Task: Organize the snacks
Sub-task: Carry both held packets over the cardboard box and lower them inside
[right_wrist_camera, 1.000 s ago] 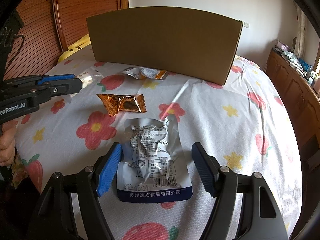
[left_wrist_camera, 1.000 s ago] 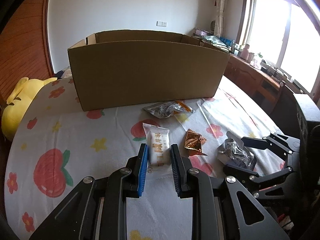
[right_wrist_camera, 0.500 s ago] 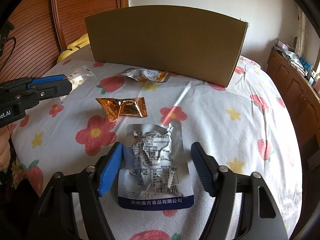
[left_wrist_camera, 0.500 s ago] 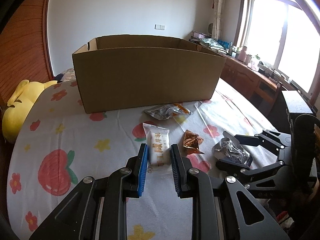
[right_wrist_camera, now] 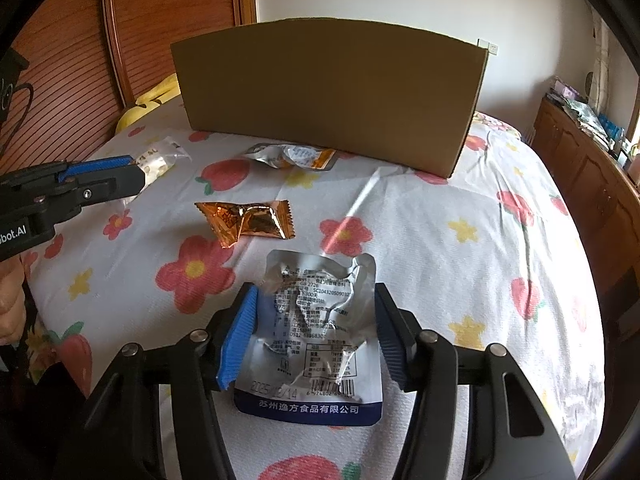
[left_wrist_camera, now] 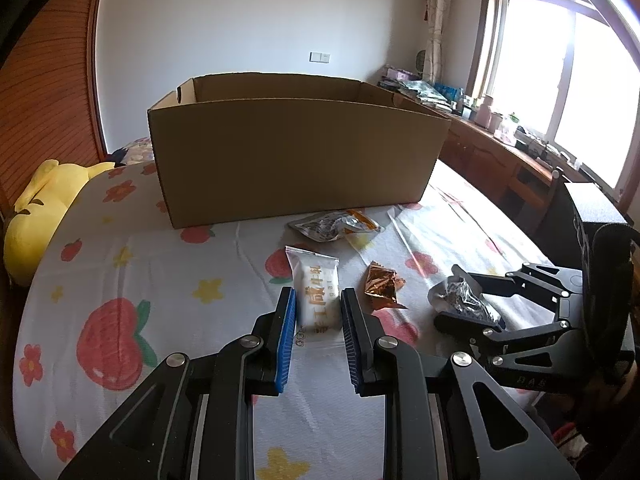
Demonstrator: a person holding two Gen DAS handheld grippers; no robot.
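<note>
My left gripper (left_wrist_camera: pixel 318 308) is shut on a white snack packet (left_wrist_camera: pixel 318 288) just above the flowered cloth; the right wrist view shows that gripper (right_wrist_camera: pixel 136 176) at the left edge with the packet (right_wrist_camera: pixel 160 158) sticking out. My right gripper (right_wrist_camera: pixel 315 300) is closing on a crumpled silver packet (right_wrist_camera: pixel 316 340), and both blue pads press its side edges. The left wrist view shows the right gripper (left_wrist_camera: pixel 456 296) and the silver packet (left_wrist_camera: pixel 466 304) at the right. An orange foil wrapper (right_wrist_camera: pixel 248 220) and a silver-and-orange packet (right_wrist_camera: pixel 292 156) lie loose in front of the open cardboard box (left_wrist_camera: pixel 296 168).
The box (right_wrist_camera: pixel 332 92) stands at the far side of the flowered cloth (left_wrist_camera: pixel 120 264). A yellow plush toy (left_wrist_camera: pixel 44 208) lies at the left by a wooden slatted panel. A cluttered wooden sideboard (left_wrist_camera: pixel 500 152) runs under the window at the right. A hand (right_wrist_camera: pixel 10 308) shows at the left edge.
My right jaws have narrowed onto the silver packet, which has buckled between the pads. My left gripper still grips the white packet in the same place.
</note>
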